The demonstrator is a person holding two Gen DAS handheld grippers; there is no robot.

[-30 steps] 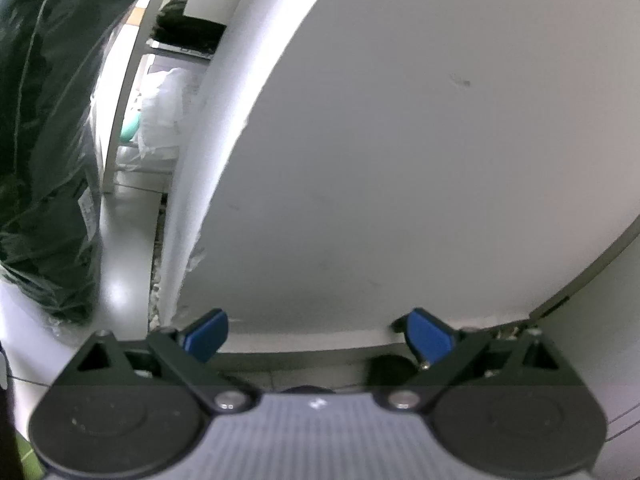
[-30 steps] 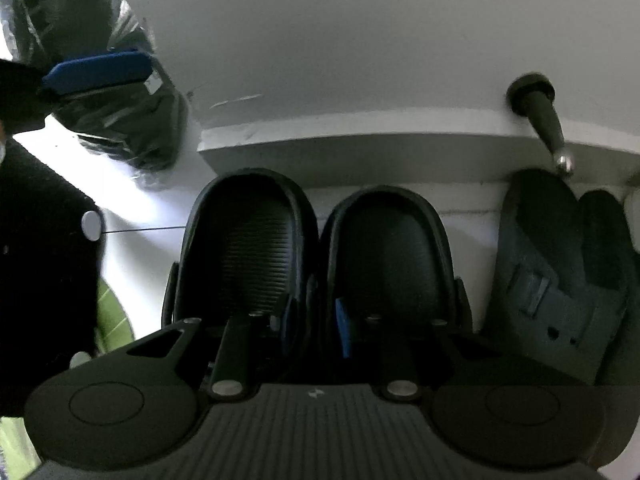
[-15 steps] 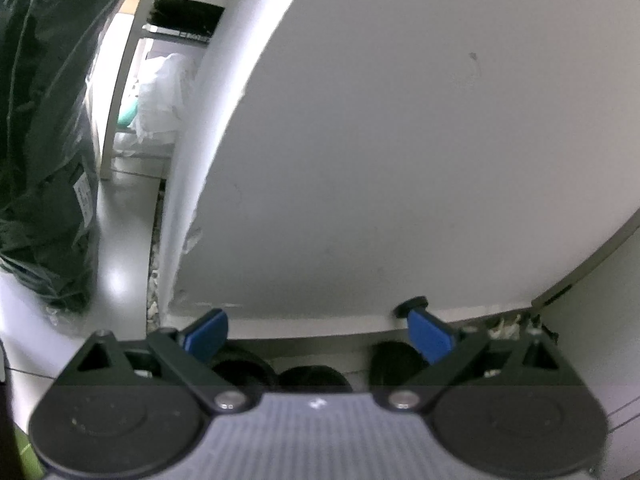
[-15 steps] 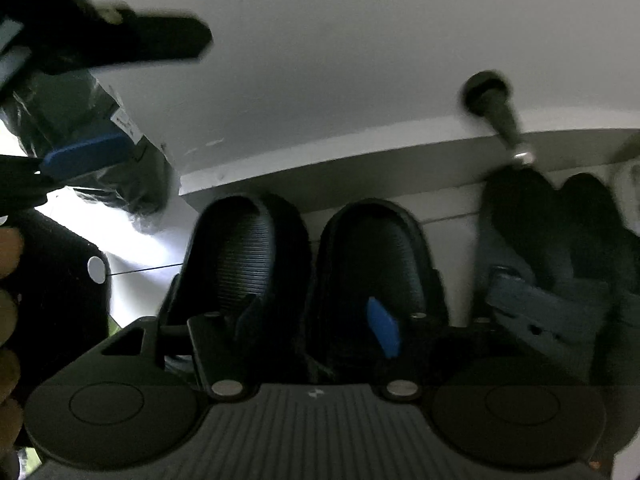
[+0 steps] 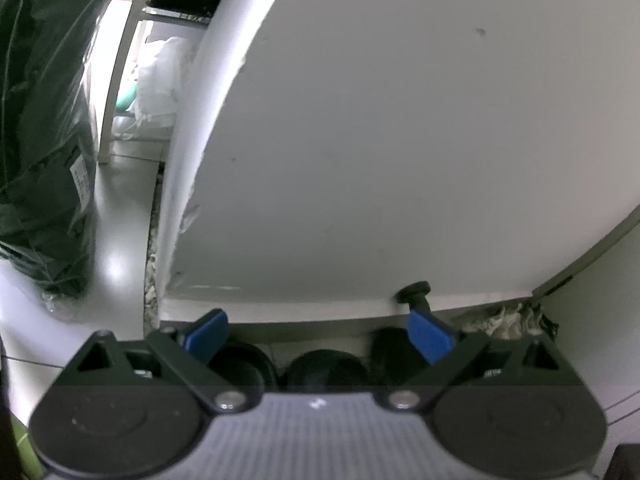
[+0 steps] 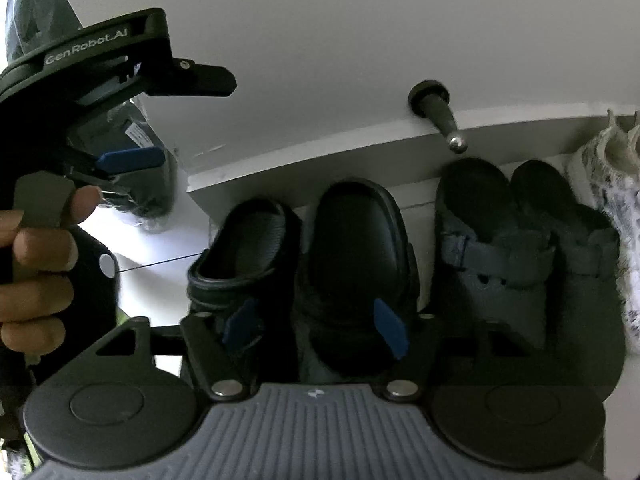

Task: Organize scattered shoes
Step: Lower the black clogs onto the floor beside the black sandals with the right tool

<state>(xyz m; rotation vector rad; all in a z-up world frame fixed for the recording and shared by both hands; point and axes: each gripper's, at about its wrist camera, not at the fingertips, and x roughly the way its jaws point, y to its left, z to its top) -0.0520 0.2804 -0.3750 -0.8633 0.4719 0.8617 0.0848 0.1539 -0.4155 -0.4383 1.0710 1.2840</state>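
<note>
With our right gripper (image 6: 316, 330), jaws just parted and clasping nothing, above the black clogs (image 6: 352, 264) set side by side under the white door (image 6: 360, 60), left of the grey sandals (image 6: 520, 264), we judge placement done; our left gripper (image 5: 320, 334) gapes empty, so seeking another stray shoe comes next.

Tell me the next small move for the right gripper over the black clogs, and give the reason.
Probably lift the right gripper back and clear. Its jaws have just been opening, and the blue pads now stand apart without pressing on anything. The two black rubber clogs already sit side by side, toes under the white wall ledge, next to the pair of dark grey strapped sandals. Nothing here seems left to grip.
</note>
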